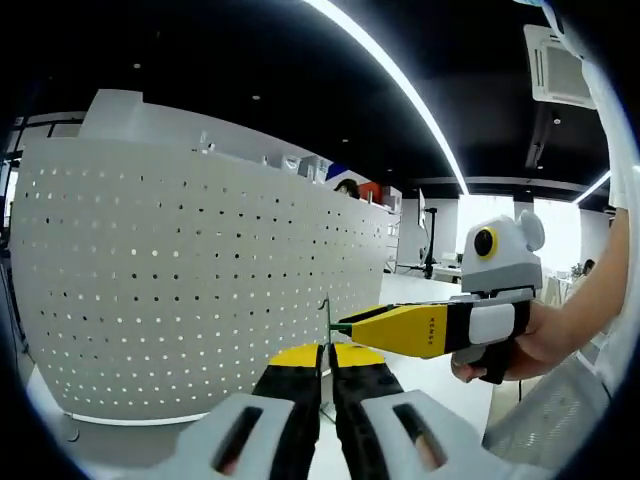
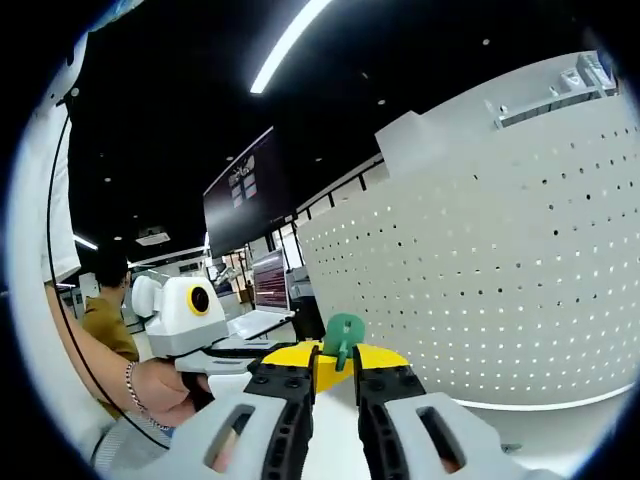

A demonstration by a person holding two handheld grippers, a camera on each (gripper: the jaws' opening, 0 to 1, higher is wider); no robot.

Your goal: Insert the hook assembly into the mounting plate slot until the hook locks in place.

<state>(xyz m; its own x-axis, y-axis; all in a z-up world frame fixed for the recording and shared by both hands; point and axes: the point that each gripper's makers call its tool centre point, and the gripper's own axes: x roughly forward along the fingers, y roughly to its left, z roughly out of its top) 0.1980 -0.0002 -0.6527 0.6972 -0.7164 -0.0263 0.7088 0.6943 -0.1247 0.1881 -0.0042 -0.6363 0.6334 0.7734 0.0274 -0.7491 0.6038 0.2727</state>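
I have both claws up in front of the white perforated panel [image 1: 200,290], which I take to be the mounting plate. In the left gripper view my left claw [image 1: 326,385] has its jaws nearly together, pinched on something thin and dark whose tip pokes up between them (too small for me to name). The right claw [image 1: 345,325] comes in from the side with its yellow jaws pointing at that same spot, just in front of the panel.

In the right gripper view my right claw [image 2: 332,385] is gripping the green hook [image 2: 344,335], whose rounded head stands up between the jaws, beside the panel and not yet touching it. The left claw [image 2: 190,315] and the hand holding it sit on the far side of the hook from the panel.

My guess is that the hook is not yet seated. The risk I see is alignment: the holes are small and many, so the hook could miss its slot and skid off, or twist in my grip if I push off-axis. The two claws are also close enough to collide.
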